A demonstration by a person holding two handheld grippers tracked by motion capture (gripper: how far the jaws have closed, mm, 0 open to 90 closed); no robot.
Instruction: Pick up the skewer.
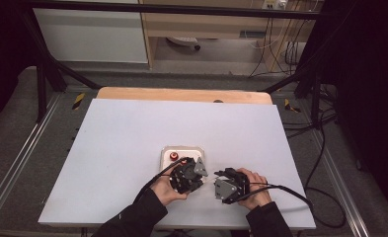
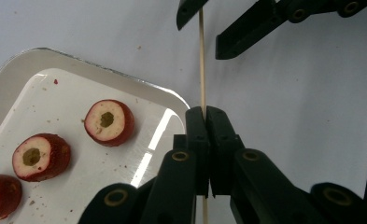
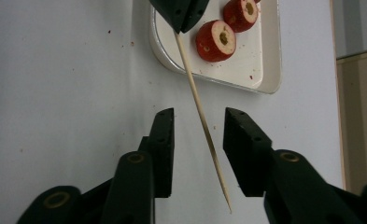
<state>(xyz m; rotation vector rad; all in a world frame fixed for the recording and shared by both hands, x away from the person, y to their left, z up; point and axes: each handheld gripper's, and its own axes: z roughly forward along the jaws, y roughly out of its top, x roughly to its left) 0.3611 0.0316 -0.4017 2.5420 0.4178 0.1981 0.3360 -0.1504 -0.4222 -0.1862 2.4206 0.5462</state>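
Left tool (image 2: 204, 114) has its jaws pressed together on a thin wooden skewer (image 2: 201, 60), which runs between them and points toward the right tool (image 3: 198, 140). Right tool's jaws stand apart, one on each side of the skewer's pointed end, not touching it. Both tools sit close together over the pale counter (image 1: 132, 133) near the person's edge. Just beside the left tool lies a white tray (image 2: 139, 86) holding red fruit slices (image 2: 109, 122) with cored centres.
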